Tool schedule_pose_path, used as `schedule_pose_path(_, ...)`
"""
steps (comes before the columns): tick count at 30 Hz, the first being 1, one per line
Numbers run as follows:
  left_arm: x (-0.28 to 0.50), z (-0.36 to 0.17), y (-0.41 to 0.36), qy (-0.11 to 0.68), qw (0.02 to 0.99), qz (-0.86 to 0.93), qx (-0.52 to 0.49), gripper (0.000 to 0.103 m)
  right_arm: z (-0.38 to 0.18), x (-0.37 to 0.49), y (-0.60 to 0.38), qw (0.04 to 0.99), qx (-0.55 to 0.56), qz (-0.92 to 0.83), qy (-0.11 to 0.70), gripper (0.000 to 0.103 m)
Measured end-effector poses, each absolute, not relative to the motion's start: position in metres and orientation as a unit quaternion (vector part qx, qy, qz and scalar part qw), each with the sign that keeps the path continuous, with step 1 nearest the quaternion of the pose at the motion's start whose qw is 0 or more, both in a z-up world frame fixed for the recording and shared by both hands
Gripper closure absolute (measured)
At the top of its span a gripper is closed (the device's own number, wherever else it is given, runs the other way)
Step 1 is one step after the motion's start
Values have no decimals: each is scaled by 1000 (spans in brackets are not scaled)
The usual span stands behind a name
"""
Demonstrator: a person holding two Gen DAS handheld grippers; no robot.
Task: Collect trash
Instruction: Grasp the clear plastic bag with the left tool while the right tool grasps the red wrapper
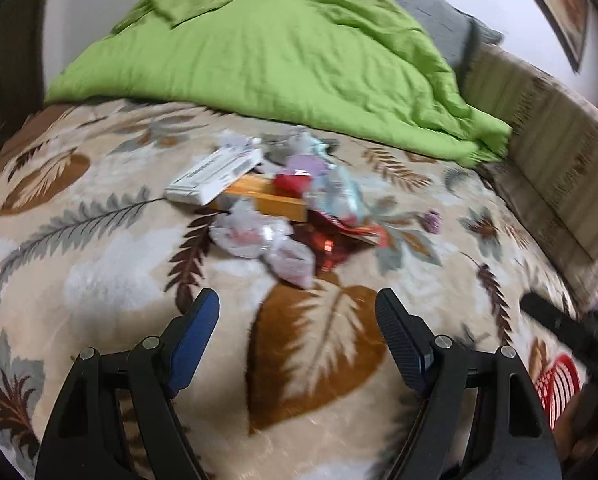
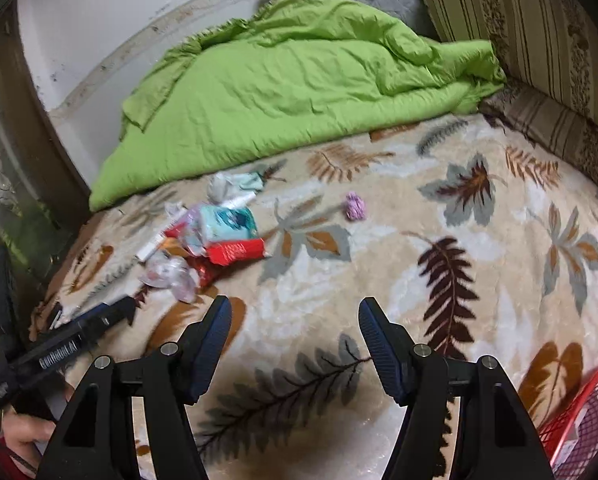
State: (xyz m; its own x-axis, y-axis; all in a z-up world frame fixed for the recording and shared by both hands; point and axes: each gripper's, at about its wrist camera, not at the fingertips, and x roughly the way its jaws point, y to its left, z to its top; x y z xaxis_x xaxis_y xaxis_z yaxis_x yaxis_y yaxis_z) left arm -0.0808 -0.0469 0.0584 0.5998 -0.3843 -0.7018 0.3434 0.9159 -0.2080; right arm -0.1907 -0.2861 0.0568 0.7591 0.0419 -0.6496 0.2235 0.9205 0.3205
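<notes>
A heap of trash (image 1: 275, 200) lies on the leaf-patterned blanket (image 1: 99, 240): a white box (image 1: 215, 176), an orange box (image 1: 267, 200), a clear plastic bag (image 1: 259, 240), red wrappers (image 1: 339, 240). The same heap (image 2: 203, 240) shows in the right wrist view, left of centre. A small purple crumpled piece (image 2: 355, 206) lies apart to the right, also the purple piece (image 1: 433, 222). My left gripper (image 1: 297, 304) hangs open just short of the heap, holding nothing. My right gripper (image 2: 295, 312) is open and empty over bare blanket. A red mesh basket (image 2: 579, 424) sits at the lower right.
A crumpled green quilt (image 1: 279, 52) covers the far half of the bed. A striped cushion (image 2: 539, 40) and headboard bound the right side. A wall (image 2: 99, 20) and a dark door frame (image 2: 39, 160) stand at the left. The left gripper's body (image 2: 71, 344) enters the right wrist view.
</notes>
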Motion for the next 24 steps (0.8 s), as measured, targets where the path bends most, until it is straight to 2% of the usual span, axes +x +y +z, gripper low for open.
schedule_pose_path(9,-29,31,-30,432,883,-160,-91,24,34,-180,-304,902,247,-31,354,33)
schedule_pose_path(18,13,3,-57,445,878,-168,-62,25,36,-157,-275,910,216,-5,353,33)
schedule_pose_path(19,12,2,-61,438,881,-173,-49,30,36,-154,-272,911,212,-3,354,33)
schedule_pose_path(20,12,3,-63,435,882,-179,-43,44,36,-147,-268,912,206,0,355,33)
schedule_pose_path(22,8,8,-62,422,887,-182,-38,51,38,-137,-263,913,200,12,356,33)
schedule_pose_path(23,6,12,-60,413,893,-178,-34,60,38,-129,-259,911,201,22,358,33)
schedule_pose_path(24,2,16,-58,403,897,-179,-30,63,37,-122,-258,905,216,35,365,33)
